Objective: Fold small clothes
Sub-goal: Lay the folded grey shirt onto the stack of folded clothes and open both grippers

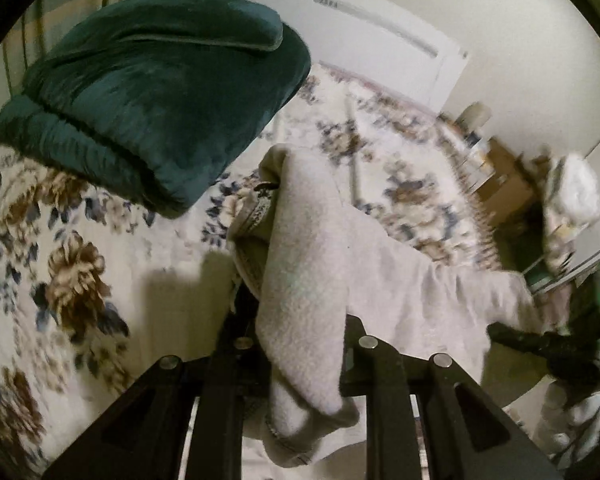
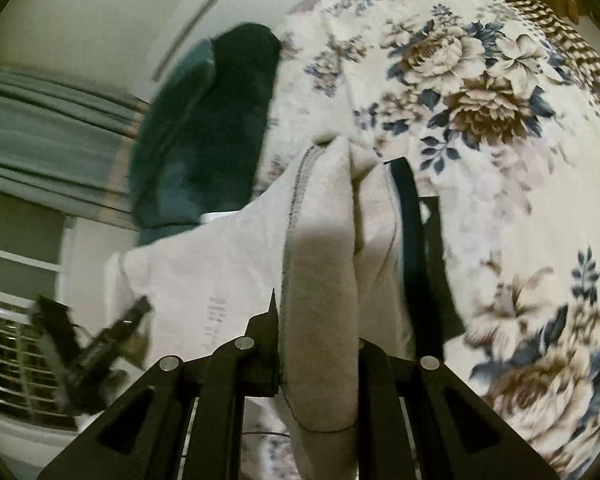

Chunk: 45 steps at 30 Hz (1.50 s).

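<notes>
A small light grey fleece garment (image 1: 308,248) hangs stretched between both grippers above a floral bedspread (image 1: 72,264). My left gripper (image 1: 300,344) is shut on one end of it, the cloth bunched between the fingers. My right gripper (image 2: 320,344) is shut on the other end of the garment (image 2: 324,264), where a stitched seam and a black strap (image 2: 416,248) show. The right gripper (image 1: 540,344) appears blurred at the right of the left wrist view; the left gripper (image 2: 100,344) appears blurred at the left of the right wrist view.
A folded dark green blanket (image 1: 156,92) lies on the bed beyond the garment, also in the right wrist view (image 2: 220,128). Boxes and clutter (image 1: 508,184) stand past the bed's far edge. Curtains (image 2: 40,136) and a window hang to the left.
</notes>
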Each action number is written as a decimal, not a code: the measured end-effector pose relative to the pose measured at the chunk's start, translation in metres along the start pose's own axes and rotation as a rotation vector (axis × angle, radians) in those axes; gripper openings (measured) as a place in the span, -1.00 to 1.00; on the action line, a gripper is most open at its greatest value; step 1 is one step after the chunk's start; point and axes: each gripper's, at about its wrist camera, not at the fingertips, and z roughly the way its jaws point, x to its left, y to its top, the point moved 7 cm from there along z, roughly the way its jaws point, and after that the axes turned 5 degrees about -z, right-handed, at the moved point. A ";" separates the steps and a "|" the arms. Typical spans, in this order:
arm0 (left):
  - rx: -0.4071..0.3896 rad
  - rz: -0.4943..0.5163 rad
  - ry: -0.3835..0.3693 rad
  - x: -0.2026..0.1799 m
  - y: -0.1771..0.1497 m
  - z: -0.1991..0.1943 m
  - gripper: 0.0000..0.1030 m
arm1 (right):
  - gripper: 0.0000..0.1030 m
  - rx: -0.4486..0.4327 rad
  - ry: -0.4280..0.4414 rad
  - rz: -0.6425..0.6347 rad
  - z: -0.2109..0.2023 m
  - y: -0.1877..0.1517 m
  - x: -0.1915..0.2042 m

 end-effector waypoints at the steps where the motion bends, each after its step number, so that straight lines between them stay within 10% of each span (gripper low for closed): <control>1: 0.011 0.018 0.032 0.000 -0.001 0.009 -0.62 | -0.74 0.011 -0.023 -0.001 0.008 0.003 -0.005; 8: 0.016 0.071 0.216 0.003 -0.004 0.032 0.03 | -0.55 0.079 -0.283 -0.068 0.047 0.005 -0.026; 10: 0.002 0.079 0.247 0.003 -0.004 0.031 0.62 | -0.20 0.078 -0.366 -0.100 0.045 0.004 -0.024; 16: -0.066 0.094 0.342 0.000 -0.009 0.015 0.91 | 0.98 0.007 -0.632 -0.224 0.021 -0.012 -0.011; 25: -0.113 0.101 0.390 -0.011 -0.028 -0.026 0.98 | 1.00 -0.126 -0.800 -0.301 -0.035 -0.045 0.011; 45: -0.258 0.144 0.293 -0.104 -0.089 -0.238 0.98 | 1.00 -0.349 -0.722 -0.327 -0.261 -0.158 0.127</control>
